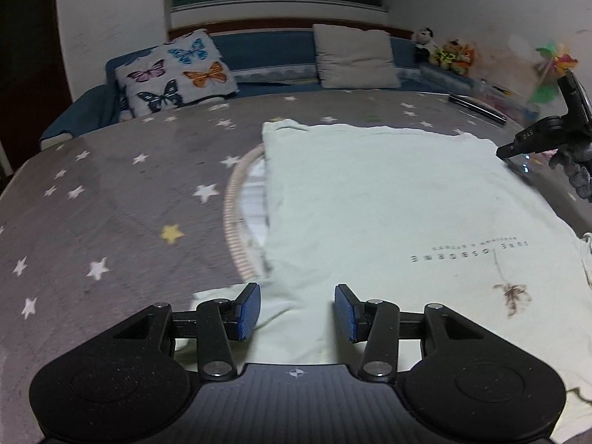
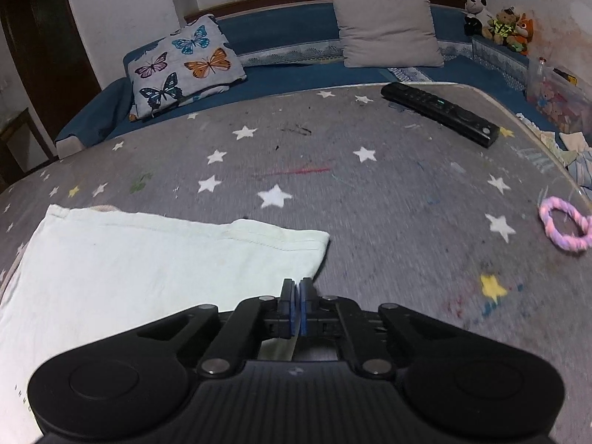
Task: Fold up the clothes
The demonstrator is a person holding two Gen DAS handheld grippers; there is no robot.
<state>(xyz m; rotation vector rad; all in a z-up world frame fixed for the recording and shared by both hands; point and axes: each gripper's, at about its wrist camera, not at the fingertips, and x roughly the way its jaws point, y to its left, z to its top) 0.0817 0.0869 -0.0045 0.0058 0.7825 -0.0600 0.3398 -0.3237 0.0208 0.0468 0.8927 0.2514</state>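
Observation:
A pale green T-shirt [image 1: 388,203] lies flat on the grey star-patterned mat [image 1: 111,203], with dark printed text and a small brown figure near its right side. My left gripper [image 1: 298,310] is open, its blue pads either side of a fold of the shirt at the near left edge. In the right wrist view the same shirt [image 2: 148,270] lies at the lower left. My right gripper [image 2: 296,305] is shut at the shirt's right edge; whether cloth is pinched between the pads is hidden. The right gripper also shows in the left wrist view [image 1: 547,137], at the shirt's far right corner.
A round striped mat [image 1: 240,214] pokes out under the shirt's left side. A black remote [image 2: 440,113] lies on the far right of the star mat, a pink rope ring [image 2: 564,227] at its right edge. Butterfly pillow [image 2: 185,63], grey pillow [image 2: 388,29] and plush toys [image 2: 499,22] sit behind.

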